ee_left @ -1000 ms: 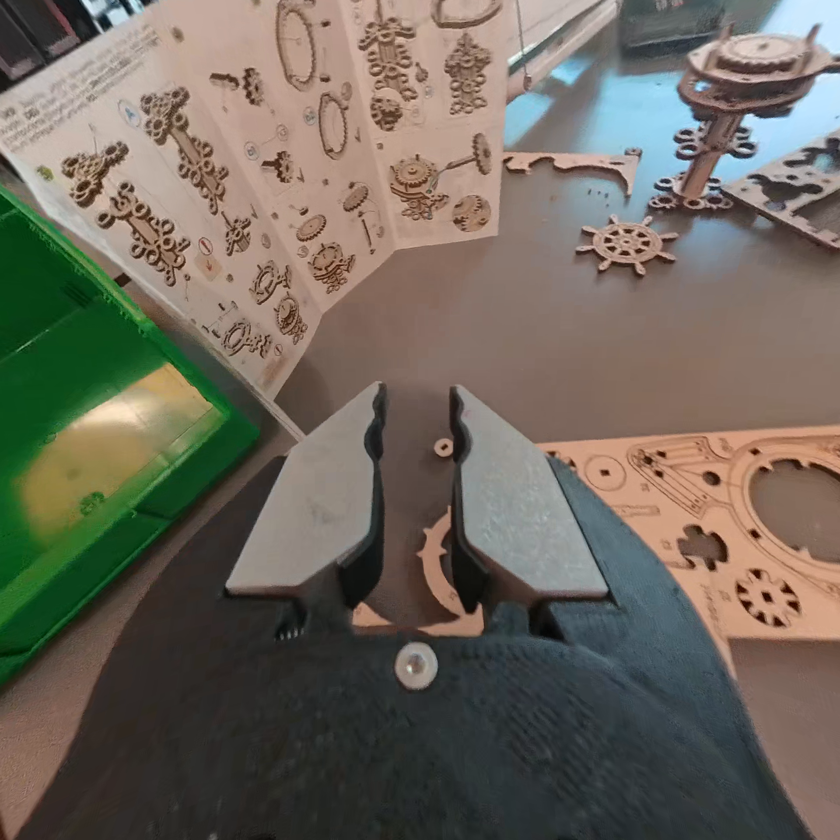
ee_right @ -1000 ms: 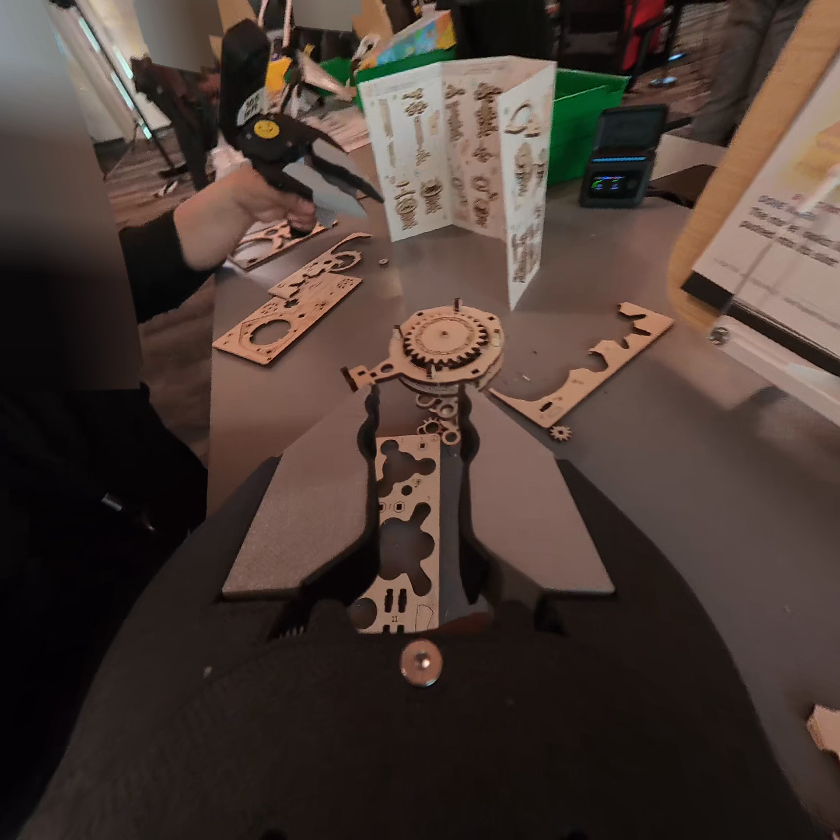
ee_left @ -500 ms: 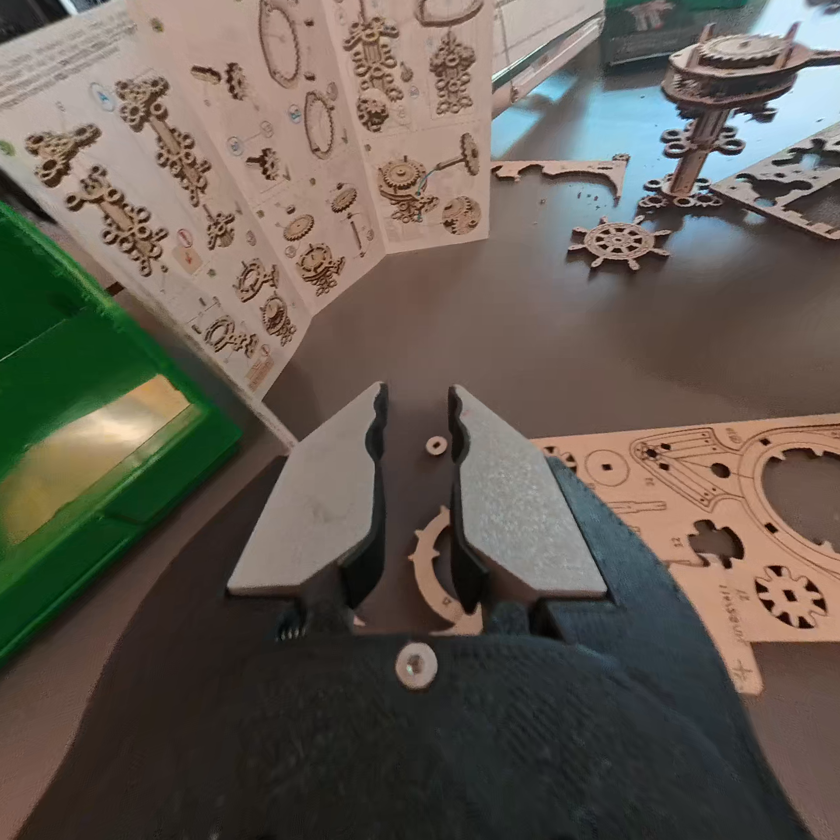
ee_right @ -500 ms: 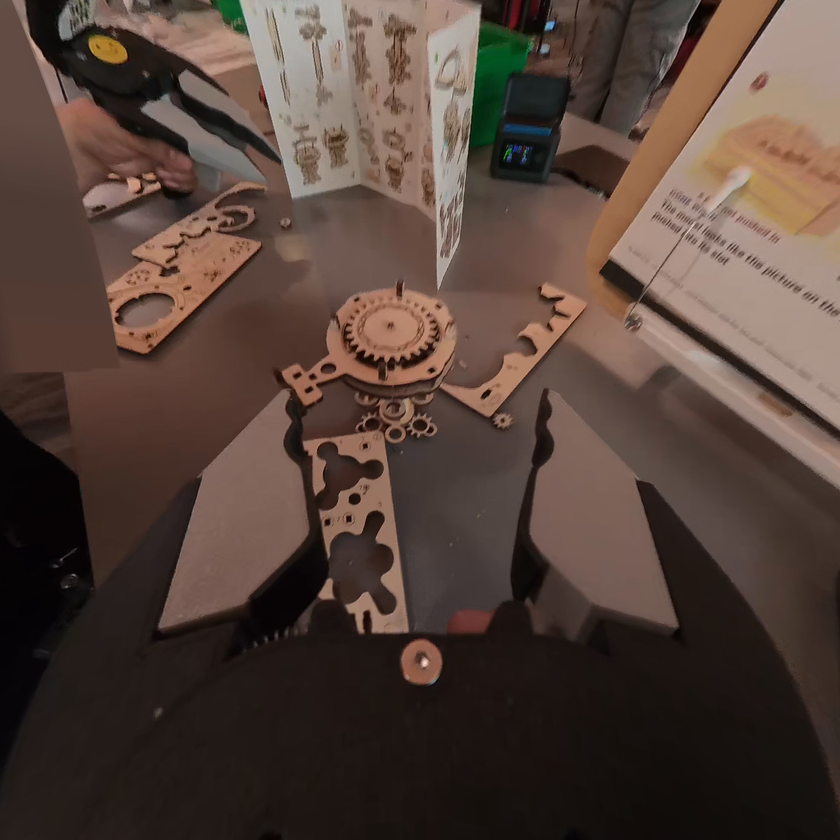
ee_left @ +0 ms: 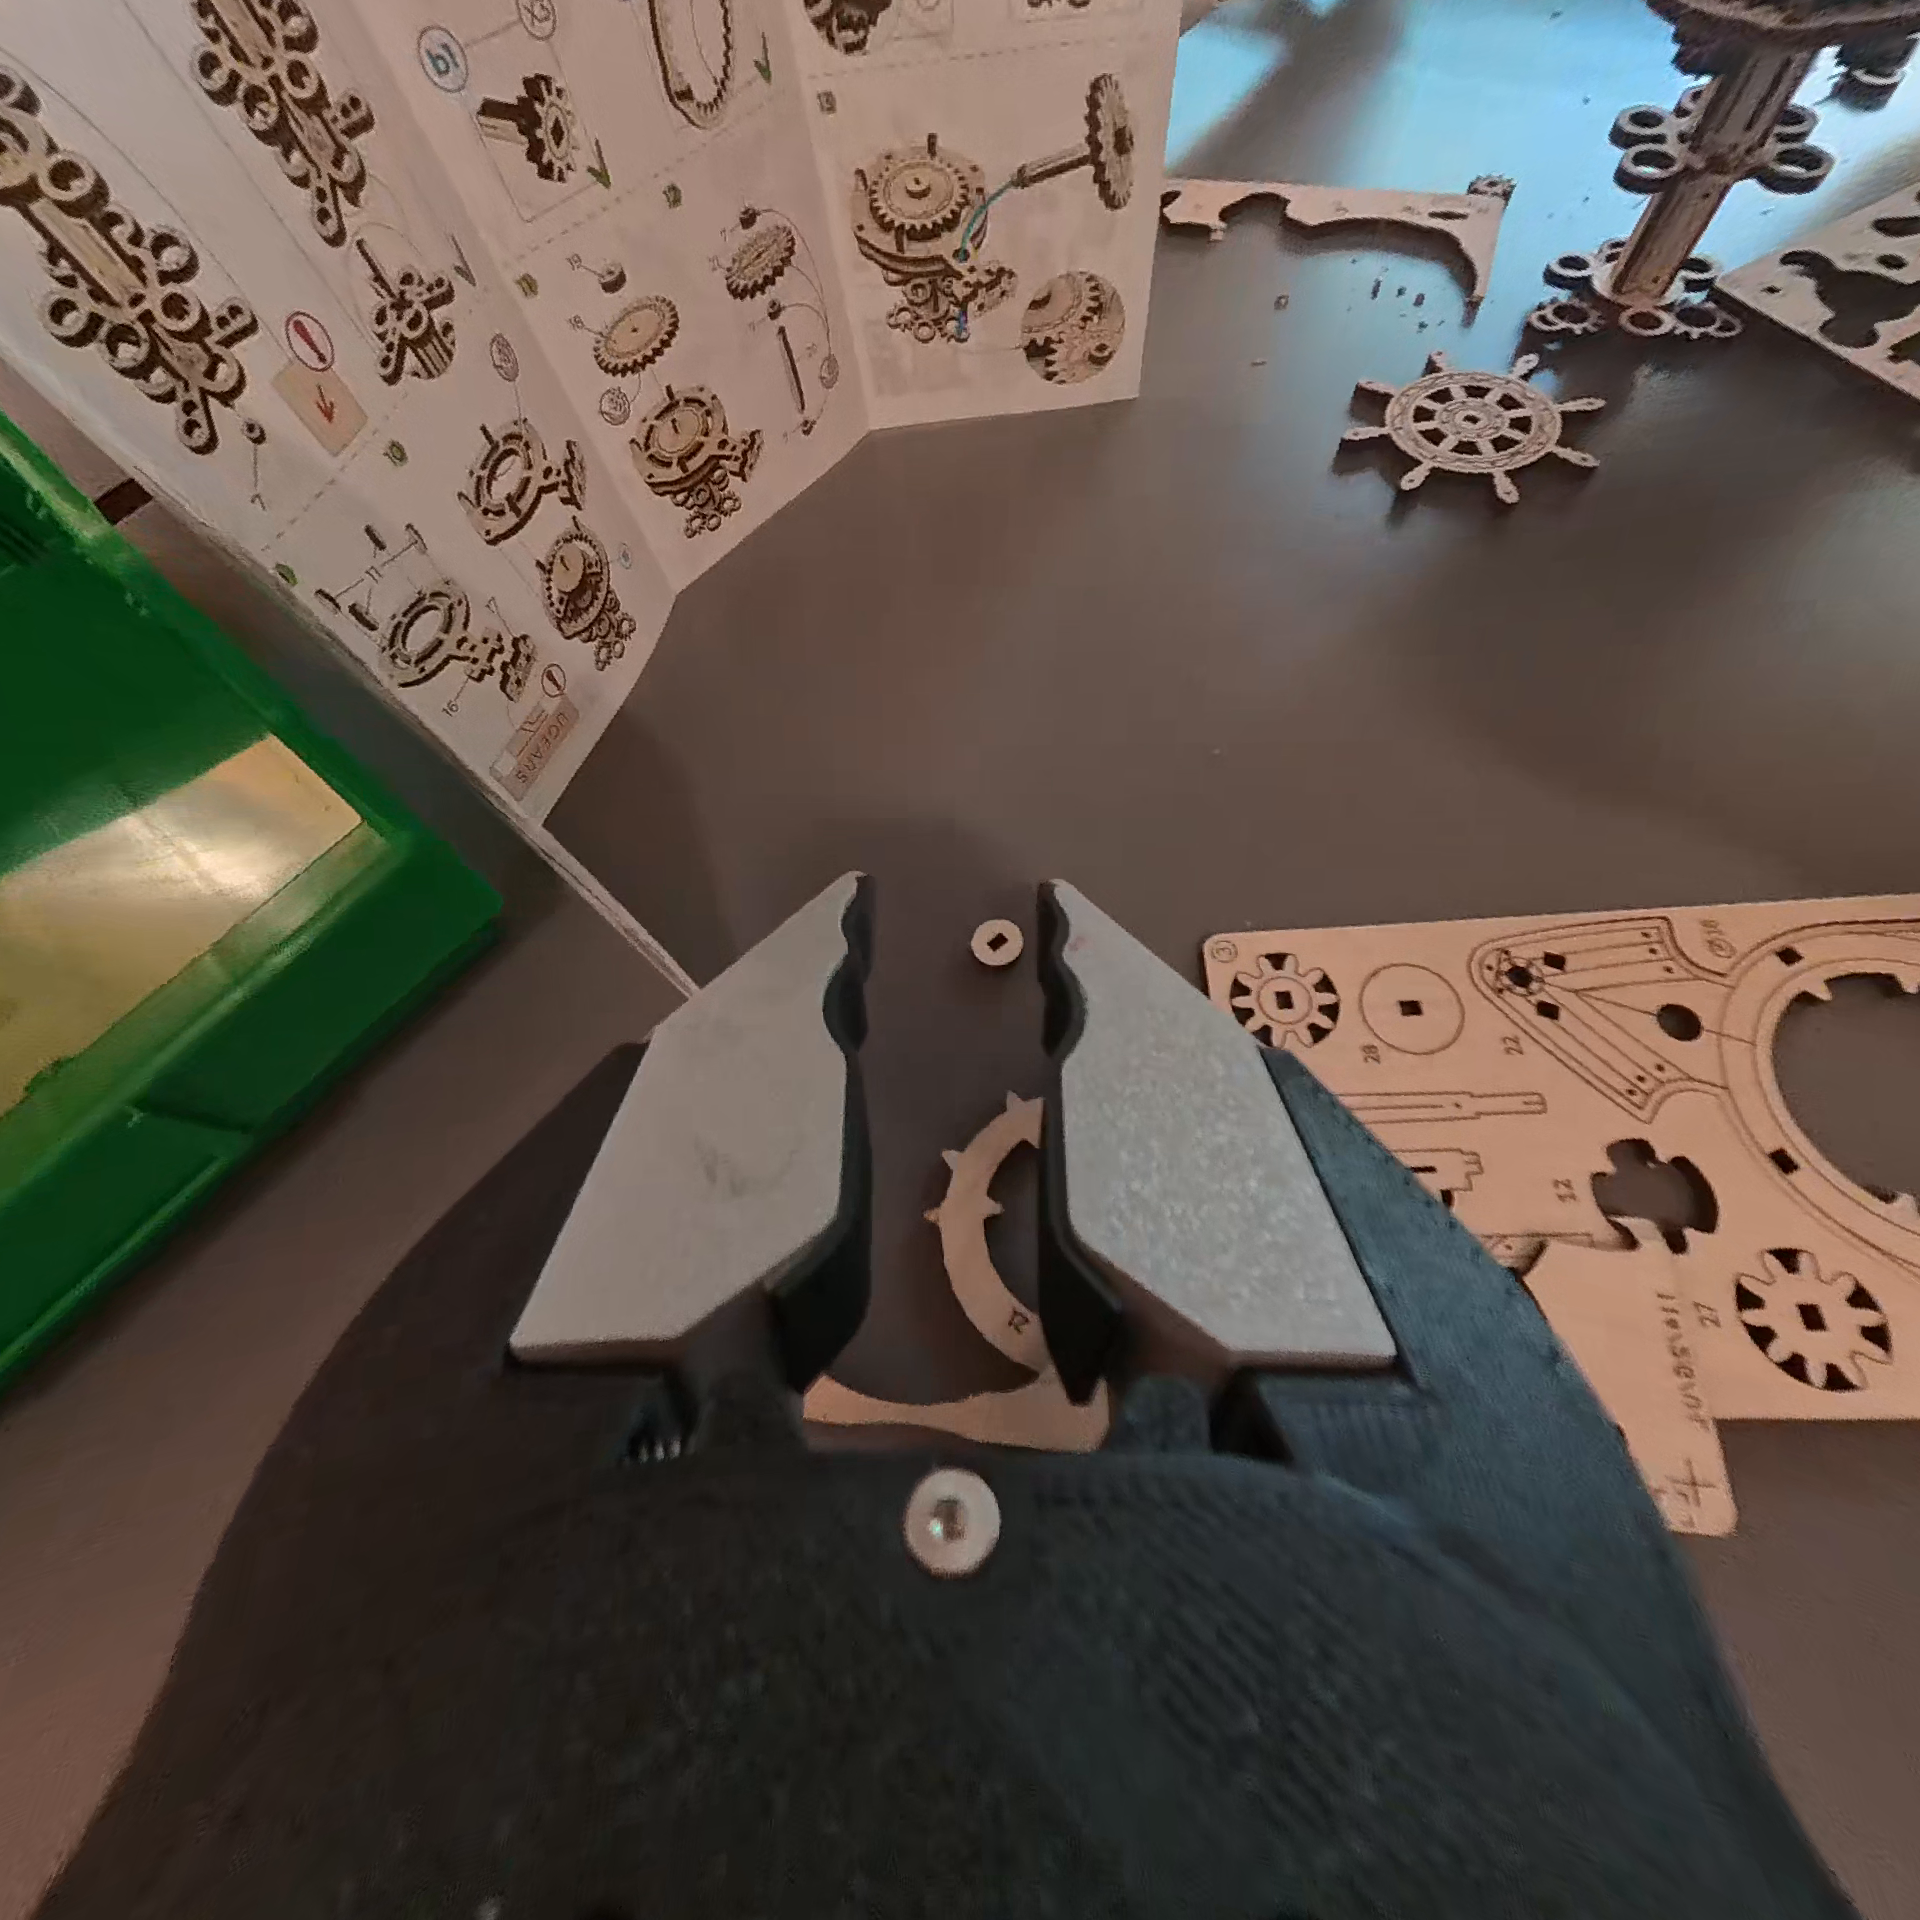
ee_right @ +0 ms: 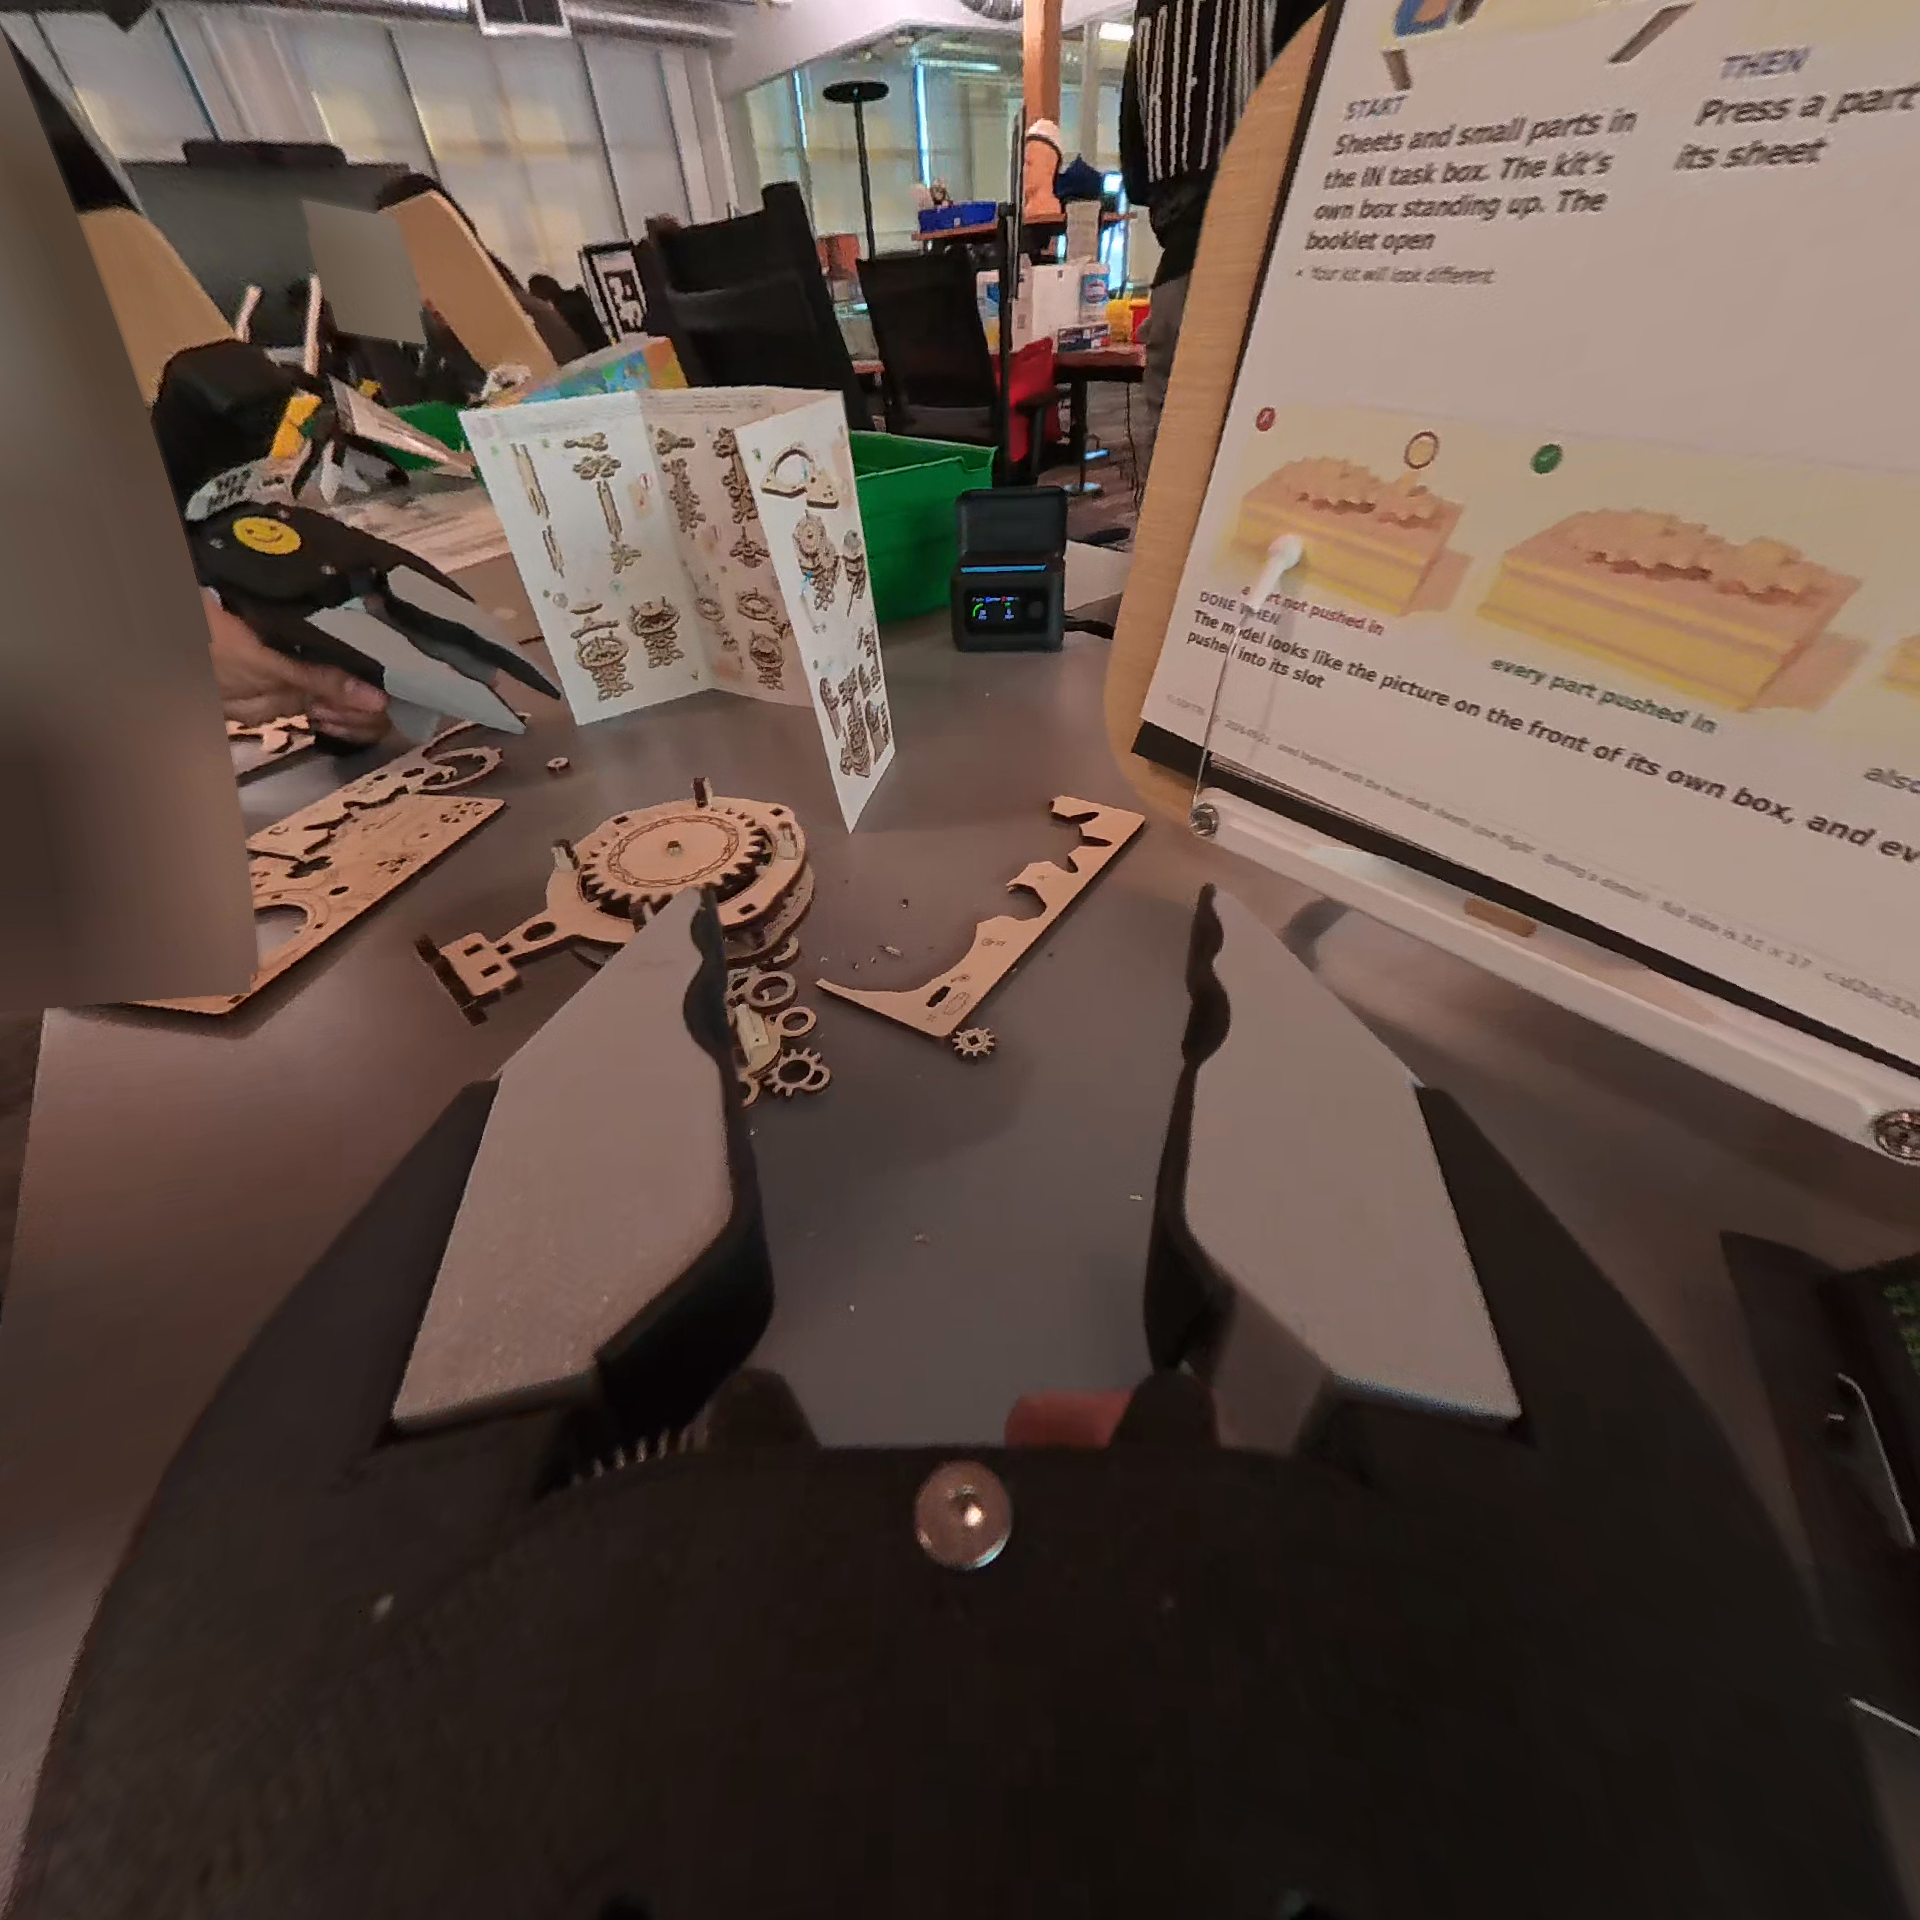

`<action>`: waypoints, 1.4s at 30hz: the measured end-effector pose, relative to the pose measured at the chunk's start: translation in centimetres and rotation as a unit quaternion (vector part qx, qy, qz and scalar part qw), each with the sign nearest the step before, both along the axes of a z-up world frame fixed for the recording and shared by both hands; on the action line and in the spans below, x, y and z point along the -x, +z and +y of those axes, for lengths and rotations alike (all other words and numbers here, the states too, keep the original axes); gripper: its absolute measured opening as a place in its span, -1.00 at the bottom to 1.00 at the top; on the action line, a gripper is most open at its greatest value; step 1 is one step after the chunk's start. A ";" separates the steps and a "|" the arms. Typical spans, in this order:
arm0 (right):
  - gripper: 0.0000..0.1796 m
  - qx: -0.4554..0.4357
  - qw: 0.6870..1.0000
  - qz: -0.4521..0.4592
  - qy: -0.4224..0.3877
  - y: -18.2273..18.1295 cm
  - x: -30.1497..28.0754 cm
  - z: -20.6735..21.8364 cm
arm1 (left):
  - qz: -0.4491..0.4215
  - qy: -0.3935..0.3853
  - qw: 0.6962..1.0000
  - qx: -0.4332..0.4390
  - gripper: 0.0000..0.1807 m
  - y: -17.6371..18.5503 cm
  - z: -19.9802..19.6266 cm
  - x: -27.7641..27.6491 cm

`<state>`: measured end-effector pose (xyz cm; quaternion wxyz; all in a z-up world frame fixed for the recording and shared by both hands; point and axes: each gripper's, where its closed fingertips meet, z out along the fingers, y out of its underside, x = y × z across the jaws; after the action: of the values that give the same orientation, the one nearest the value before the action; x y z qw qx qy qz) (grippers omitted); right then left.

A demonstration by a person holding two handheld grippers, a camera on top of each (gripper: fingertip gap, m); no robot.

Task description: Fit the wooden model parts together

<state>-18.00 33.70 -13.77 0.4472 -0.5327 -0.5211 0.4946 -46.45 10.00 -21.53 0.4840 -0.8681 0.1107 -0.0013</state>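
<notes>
**Tongs Over Loose Parts, Nothing Picked Up Yet**

Left tongs (ee_left: 951, 894) low over the tabletop (ee_left: 1039, 675), tips a little apart, clamped on nothing. Right under the gap, a tiny washer (ee_left: 997, 945) and a toothed ring (ee_left: 982, 1236), both flat on the tabletop, the ring partly hidden under one tong. Probably lined up like this to close on one of the two small bits; cannot tell which. Just beside them, a wood sheet (ee_left: 1455, 1039) with some parts not yet pushed out.

Right tongs (ee_right: 956, 914) wide apart and empty, held back toward the near edge of the tabletop, pointing at the half-built model (ee_right: 675, 862) in the middle. Likely kept free to grab or steady the model for the next part. Near the model, a used-up strip (ee_right: 987, 935) and a small gear (ee_right: 974, 1042).

Booklet (ee_left: 675, 416) standing up in a zigzag toward the far edge, likely for easy looking while working. Green bin (ee_left: 208, 935) beside it. Ship wheel (ee_left: 1470, 426) lying flat near the model, not yet fitted. Board (ee_right: 1558, 343) of pictures propped up at the right edge.

Thin wood, easy to snap: best to squeeze softly.
</notes>
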 end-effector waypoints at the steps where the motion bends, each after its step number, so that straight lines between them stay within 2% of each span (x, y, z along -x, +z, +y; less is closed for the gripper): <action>1: -0.04 0.004 1.000 0.005 -0.002 0.1 -0.1 0.2 | -0.005 0.000 1.000 0.003 -0.68 -0.1 0.0 0.0; 8: -0.04 0.006 1.000 -0.003 0.002 -0.1 0.1 -0.2 | 0.013 -0.014 1.000 0.014 -0.65 -0.5 0.2 -0.4; 10: -0.04 0.000 1.000 -0.003 0.010 0.1 0.2 -0.7 | 0.020 -0.018 0.999 -0.026 -0.65 0.7 0.5 -0.9; 13: -0.06 -0.003 1.000 0.005 0.008 1.2 -0.2 -0.7 | -0.030 -0.011 0.997 -0.074 -0.57 4.1 2.0 -3.7; 15: -0.06 -0.013 1.000 -0.006 0.003 1.4 -1.0 -0.2 | -0.019 -0.016 0.997 -0.075 -0.52 6.3 4.3 -6.5; 18: -0.07 -0.031 0.999 -0.024 -0.003 1.4 -2.6 1.1 | 0.026 0.039 0.996 -0.081 -0.15 9.0 10.0 -8.6; 20: -0.07 -0.032 0.999 -0.035 0.009 1.1 -3.7 1.8 | 0.008 0.062 0.996 -0.067 -0.12 8.1 13.6 -10.2; 22: -0.06 -0.038 0.998 -0.048 0.022 0.8 -4.8 2.5 | 0.019 0.115 0.990 -0.074 -0.07 7.1 16.3 -9.7; 25: -0.05 -0.052 0.996 -0.067 0.030 0.3 -6.7 4.0 | 0.069 0.203 0.971 -0.102 -0.34 6.8 18.2 -6.4; 26: -0.06 -0.054 0.996 -0.066 0.036 0.3 -7.3 4.5 | 0.064 0.219 0.968 -0.108 -0.54 6.8 18.3 -5.8; 27: -0.07 -0.052 0.996 -0.064 0.045 0.4 -8.0 4.7 | 0.061 0.229 0.965 -0.115 -0.86 6.9 18.1 -5.4; 28: -0.09 -0.046 0.996 -0.060 0.054 0.4 -8.6 4.9 | 0.068 0.239 0.961 -0.121 -1.00 7.1 17.6 -5.0; 32: -0.16 0.011 0.995 -0.049 0.089 0.3 -10.4 4.6 | 0.101 0.259 0.957 -0.084 -1.00 7.1 12.7 -2.8; 36: -0.17 -0.008 0.996 -0.042 0.083 0.5 -11.1 4.6 | 0.082 0.298 0.950 -0.049 -1.00 7.2 7.6 1.1; 42: -0.17 -0.039 0.996 -0.041 0.075 0.3 -10.9 4.3 | 0.093 0.304 0.948 -0.021 -1.00 6.9 5.8 3.3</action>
<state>-7.07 38.00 -13.45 0.4075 -0.4945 -0.5964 0.4835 -49.70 15.77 -14.63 0.4673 -0.8463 -0.1138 0.2289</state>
